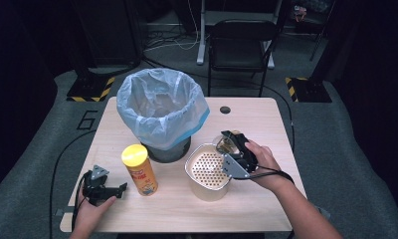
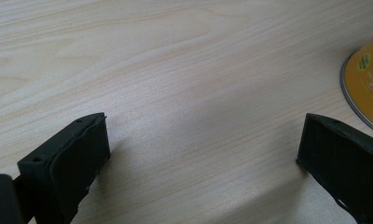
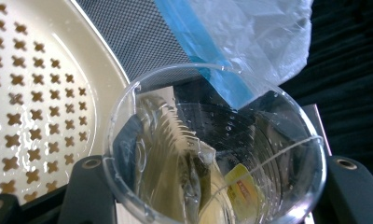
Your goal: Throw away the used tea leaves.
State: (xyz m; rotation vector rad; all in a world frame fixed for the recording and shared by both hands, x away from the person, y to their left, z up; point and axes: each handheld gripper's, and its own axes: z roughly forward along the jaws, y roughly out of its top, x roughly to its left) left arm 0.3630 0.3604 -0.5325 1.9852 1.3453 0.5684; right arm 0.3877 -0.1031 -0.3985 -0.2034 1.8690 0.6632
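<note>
Looking down from the high view, I take the bin (image 1: pixel 162 112) with its pale liner as my landmark, standing at the back middle of the table (image 1: pixel 266 119). Just in front of the bin and to its left stands the yellow-lidded can (image 1: pixel 139 169). In front of the bin and to its right sits the cream strainer pot (image 1: pixel 207 172), close to the bin's base. My right gripper (image 1: pixel 230 144) hangs over the pot's far right rim, tipping a clear cup (image 1: pixel 226 143) beside the bin. My left gripper (image 1: pixel 118 189) rests low on the table, well in front of the bin, just left of the can.

In the left gripper view my jaws stand spread wide over bare wood, nothing between them; the can's (image 2: pixel 367 84) yellow base edges in at the right.

In the right gripper view my right gripper (image 3: pixel 212 186) pinches the cup (image 3: pixel 212 140), one jaw on each side of its wall. Inside lies a tea bag (image 3: pixel 194 179) with a yellow tag (image 3: pixel 240 189) in some pale liquid. The cup's mouth points toward the bin's mesh wall (image 3: pixel 138 32) and blue-edged liner (image 3: pixel 250 32), with the pot's holed insert (image 3: pixel 40 98) to the left
</note>
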